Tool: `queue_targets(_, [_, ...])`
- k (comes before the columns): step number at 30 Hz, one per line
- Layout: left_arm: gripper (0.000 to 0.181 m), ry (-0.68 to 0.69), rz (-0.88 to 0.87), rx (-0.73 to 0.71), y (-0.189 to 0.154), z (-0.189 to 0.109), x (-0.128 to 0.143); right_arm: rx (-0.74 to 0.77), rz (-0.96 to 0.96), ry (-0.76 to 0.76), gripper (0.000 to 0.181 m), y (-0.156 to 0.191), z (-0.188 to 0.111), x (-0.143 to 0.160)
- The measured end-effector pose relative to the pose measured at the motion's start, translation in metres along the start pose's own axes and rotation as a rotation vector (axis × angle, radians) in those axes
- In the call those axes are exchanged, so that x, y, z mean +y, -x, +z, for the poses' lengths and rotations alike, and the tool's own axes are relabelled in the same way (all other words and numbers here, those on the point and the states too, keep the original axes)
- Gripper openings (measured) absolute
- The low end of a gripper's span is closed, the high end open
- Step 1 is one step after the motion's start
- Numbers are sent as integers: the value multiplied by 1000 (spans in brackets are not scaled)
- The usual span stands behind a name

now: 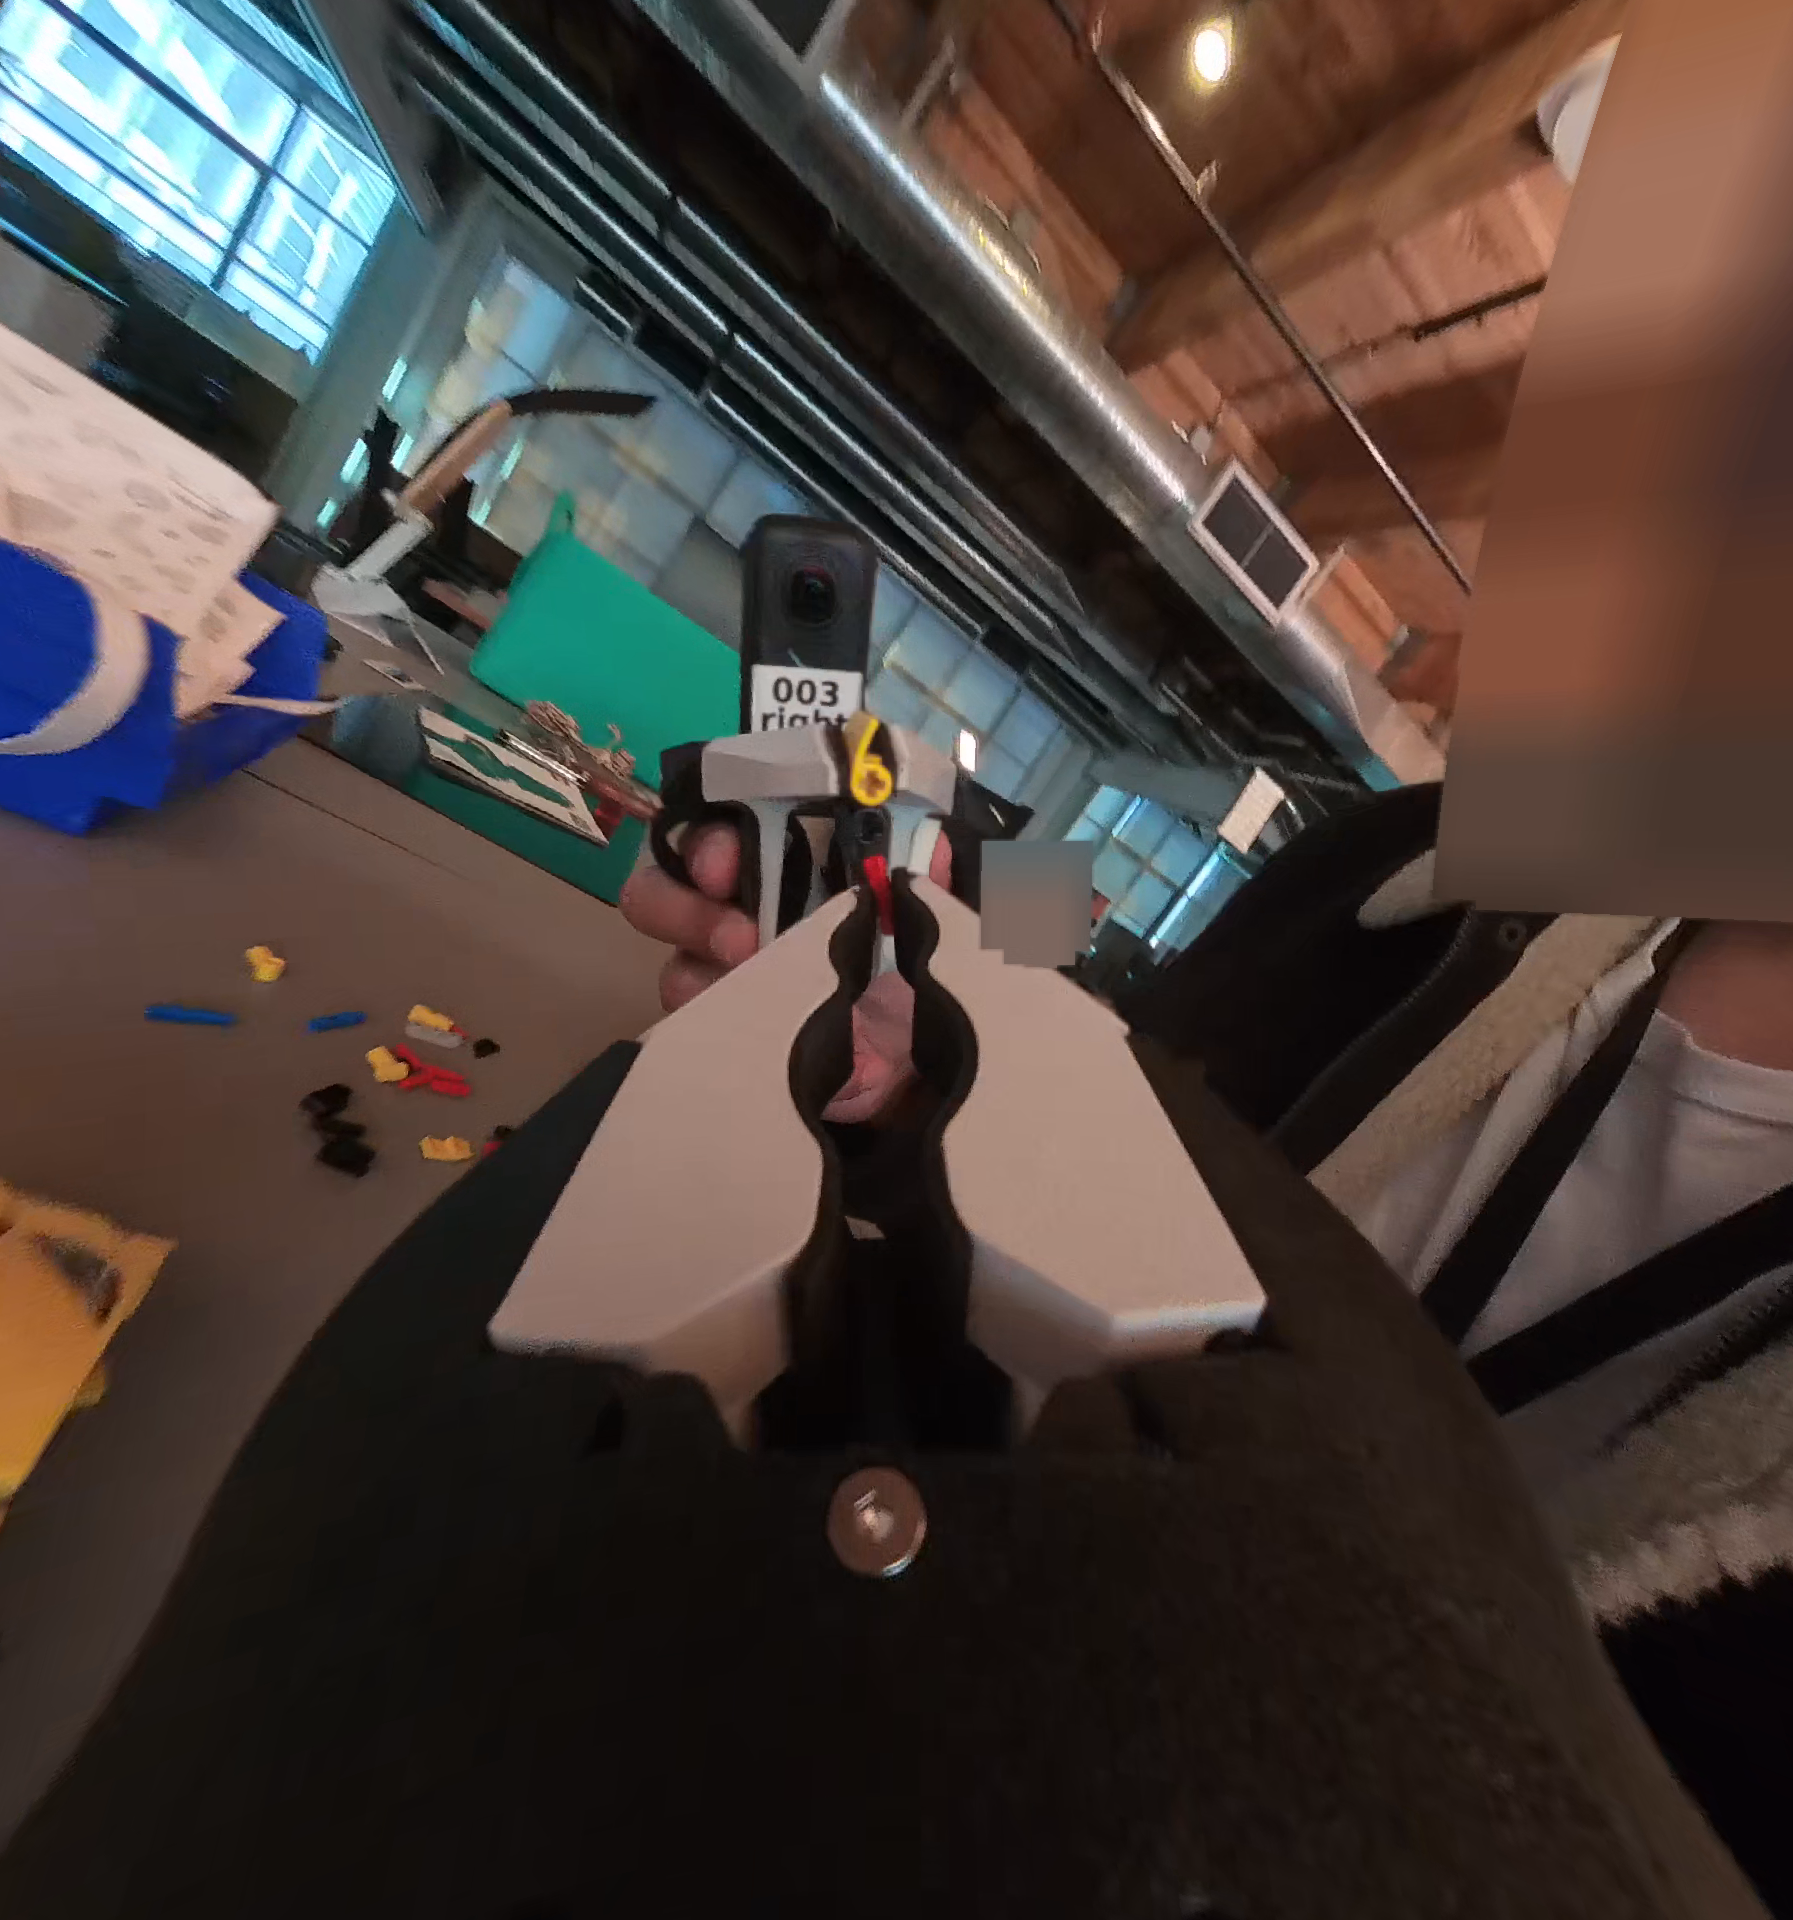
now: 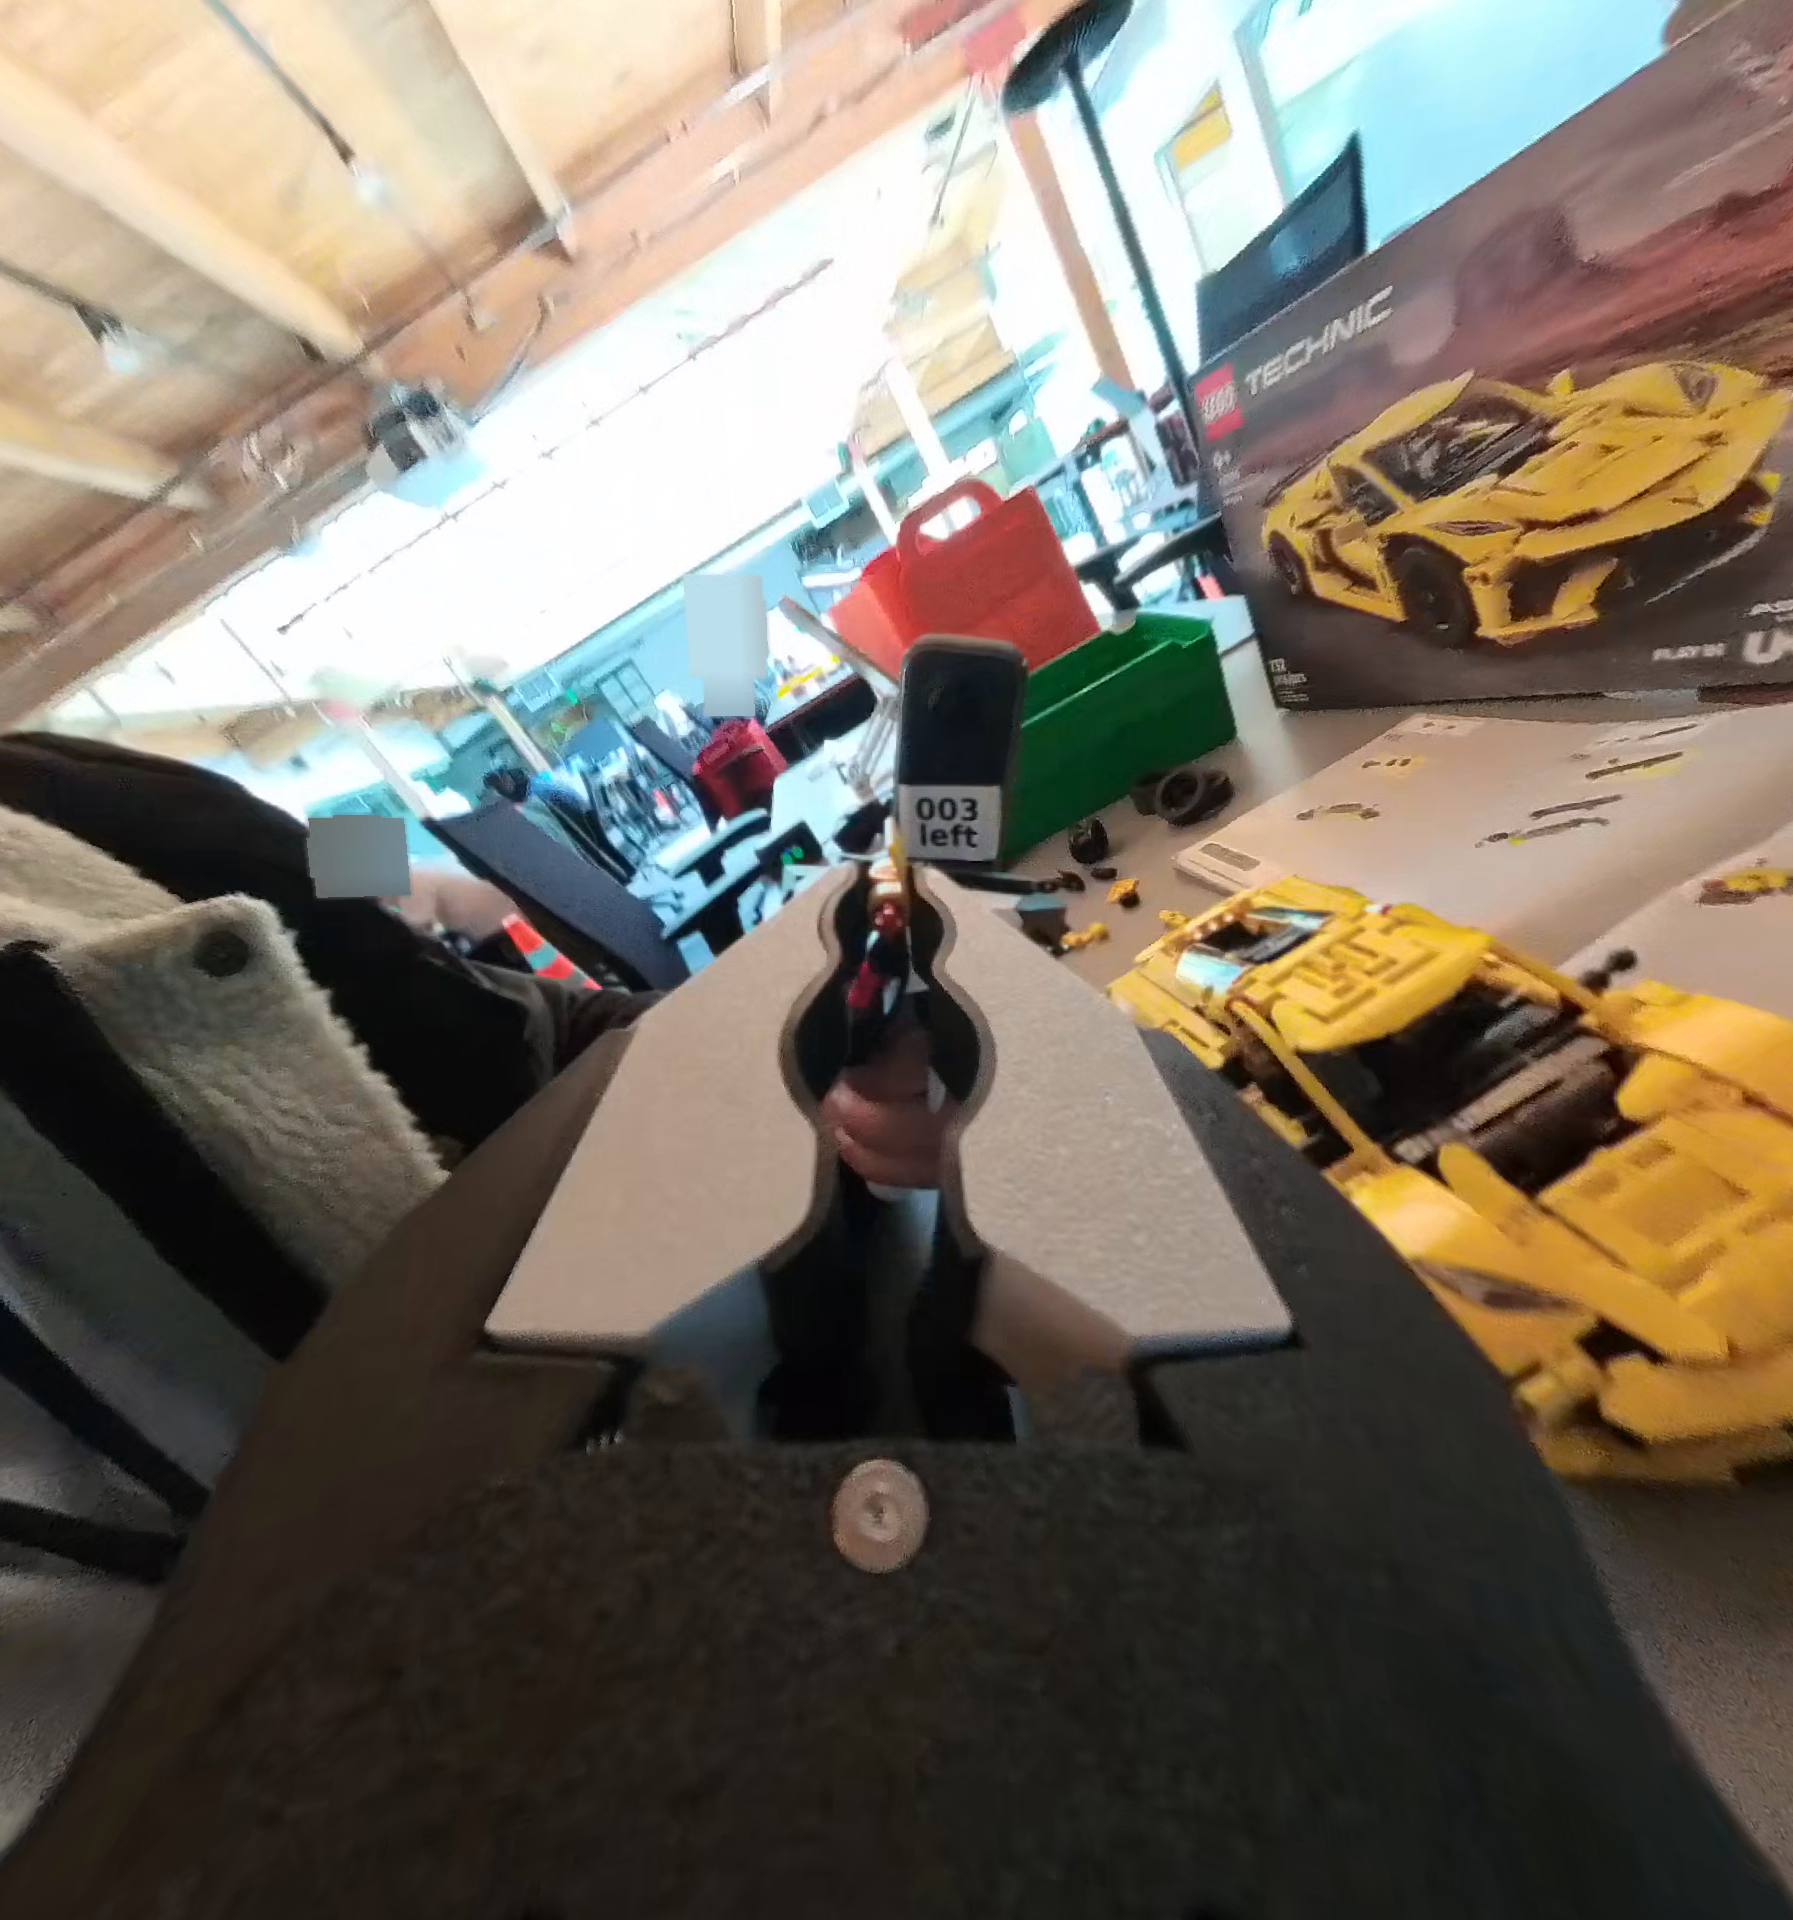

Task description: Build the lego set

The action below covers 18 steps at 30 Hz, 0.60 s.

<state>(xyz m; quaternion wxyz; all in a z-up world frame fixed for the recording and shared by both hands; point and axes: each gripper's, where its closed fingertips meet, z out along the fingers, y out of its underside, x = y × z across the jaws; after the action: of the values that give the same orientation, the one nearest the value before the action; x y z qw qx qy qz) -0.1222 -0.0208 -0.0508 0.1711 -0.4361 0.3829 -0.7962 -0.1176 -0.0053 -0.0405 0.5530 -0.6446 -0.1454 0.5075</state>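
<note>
My two grippers face each other tip to tip above the table. My left gripper [image 1: 876, 906] is shut on a small red piece [image 1: 877, 881]. In the left wrist view the right gripper [image 1: 864, 790] stands straight ahead, pinching a small yellow piece [image 1: 866, 767] with a black part [image 1: 871, 831] below it. In the right wrist view my right gripper [image 2: 887, 881] is shut, with the yellow piece [image 2: 884, 885] and the red piece [image 2: 884, 921] at its tips. The left gripper's camera [image 2: 959, 727] is just beyond. How the pieces join is hidden by the fingers.
A part-built yellow Lego car [image 2: 1494, 1122], open instruction pages [image 2: 1494, 810], the set's box [image 2: 1546, 499], a green bin [image 2: 1110, 727] and black tyres [image 2: 1183, 795] lie to the right. Loose red, yellow, blue and black pieces [image 1: 404, 1060], a blue bin [image 1: 92, 675] and a yellow bag [image 1: 9, 1330] lie to the left. The person's torso is close by.
</note>
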Motion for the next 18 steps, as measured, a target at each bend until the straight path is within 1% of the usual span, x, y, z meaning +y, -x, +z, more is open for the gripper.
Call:
queue_targets(2, [1, -26, -2, -18, -2, -22, -7, 15, -58, 44, 6, -2, 20, 4])
queue_targets(4, [2, -43, -15, -55, 1, -41, -11, 64, -191, 113, 5, -5, 35, 16])
queue_targets(7, [1, -100, -74, -69, 4, -62, -14, 169, -362, 135, 6, -11, 50, 24])
queue_targets(8, [1, -110, -96, -60, 4, -65, -13, 181, -391, 136, 6, -12, 53, 25])
queue_targets(10, [2, -119, -122, -46, 4, -69, -11, 163, -375, 184, 6, -13, 61, 34])
queue_targets(12, [2, -123, -136, -33, 3, -69, -11, 130, -353, 163, 6, -11, 64, 34])
queue_targets(16, [2, -69, -153, -17, 3, -67, -3, 79, -307, 210, 5, -12, 61, 40])
queue_targets(18, [2, -34, -168, 4, 1, -65, 4, 39, -296, 258, 6, -9, 58, 45])
